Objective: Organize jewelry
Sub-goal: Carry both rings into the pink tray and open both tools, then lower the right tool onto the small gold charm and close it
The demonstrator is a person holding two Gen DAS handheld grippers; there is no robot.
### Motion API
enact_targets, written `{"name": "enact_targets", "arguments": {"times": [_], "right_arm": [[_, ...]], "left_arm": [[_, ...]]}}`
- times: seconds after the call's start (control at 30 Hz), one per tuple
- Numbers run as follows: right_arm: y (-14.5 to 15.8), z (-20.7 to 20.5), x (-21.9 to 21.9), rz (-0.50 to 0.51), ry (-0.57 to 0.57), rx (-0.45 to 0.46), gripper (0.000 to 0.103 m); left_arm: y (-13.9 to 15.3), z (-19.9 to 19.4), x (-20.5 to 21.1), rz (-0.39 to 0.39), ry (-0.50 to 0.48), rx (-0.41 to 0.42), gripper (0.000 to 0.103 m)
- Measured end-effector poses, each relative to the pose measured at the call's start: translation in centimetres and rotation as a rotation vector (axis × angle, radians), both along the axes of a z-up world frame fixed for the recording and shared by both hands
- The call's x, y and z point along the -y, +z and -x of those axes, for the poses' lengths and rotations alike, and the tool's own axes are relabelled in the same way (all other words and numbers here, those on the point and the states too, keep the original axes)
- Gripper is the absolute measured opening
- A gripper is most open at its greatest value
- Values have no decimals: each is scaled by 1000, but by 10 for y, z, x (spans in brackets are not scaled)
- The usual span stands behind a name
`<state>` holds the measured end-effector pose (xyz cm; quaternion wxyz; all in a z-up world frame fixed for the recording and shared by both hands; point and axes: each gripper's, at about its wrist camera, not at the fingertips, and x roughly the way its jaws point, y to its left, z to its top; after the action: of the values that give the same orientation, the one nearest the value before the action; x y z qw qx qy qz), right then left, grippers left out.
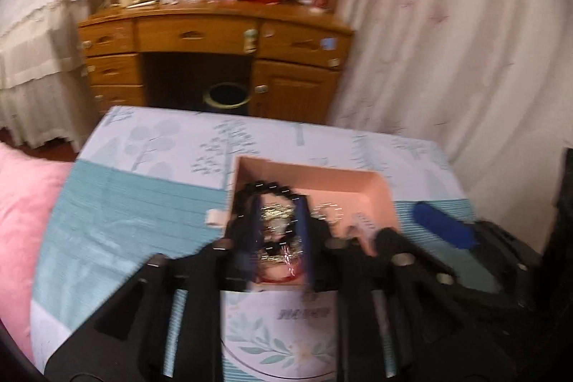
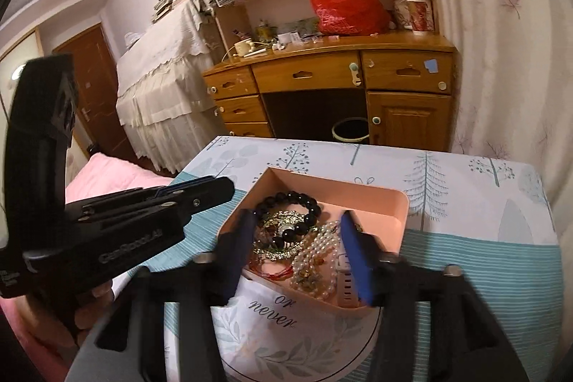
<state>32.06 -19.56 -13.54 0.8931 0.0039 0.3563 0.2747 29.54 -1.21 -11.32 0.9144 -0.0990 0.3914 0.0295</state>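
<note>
Your left gripper [image 1: 278, 228] hangs over the near-left part of the pink tray [image 2: 379, 199] on the tablecloth [image 2: 483, 260], its fingers partly closed around the heaped jewelry, gripping nothing that can be made out through the blur. In the tray, the black bead bracelet [image 2: 286, 199] lies left over a gold piece [image 2: 283, 221], and the pearl strand [image 2: 318, 256] lies right. Your right gripper [image 2: 299, 253] stands spread wide above them. You appear to be choosing a piece; next, lower onto one strand alone.
</note>
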Motion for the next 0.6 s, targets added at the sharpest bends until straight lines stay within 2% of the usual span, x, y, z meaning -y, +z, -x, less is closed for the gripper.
{"name": "enact_targets", "arguments": {"times": [0.07,0.2,0.33,0.4,0.47,0.6], "right_arm": [[-2,2,-1,12,-8,22,53],[-9,3,3,17,-30,-12,53],[-16,9,2,33,-54,-42,53],[-23,14,-2,23,-66,-77,57],[-29,19,-5,17,-79,-112,67],[-47,38,-19,28,-112,-176,74]], "left_arm": [[-3,0,-4,-5,26,-11,64],[-4,5,-18,27,41,1,65],[-10,13,-31,33,47,-39,66],[-17,16,-39,49,35,-63,66],[-21,22,-46,64,38,-82,66],[-37,30,-70,83,103,-155,66]]}}
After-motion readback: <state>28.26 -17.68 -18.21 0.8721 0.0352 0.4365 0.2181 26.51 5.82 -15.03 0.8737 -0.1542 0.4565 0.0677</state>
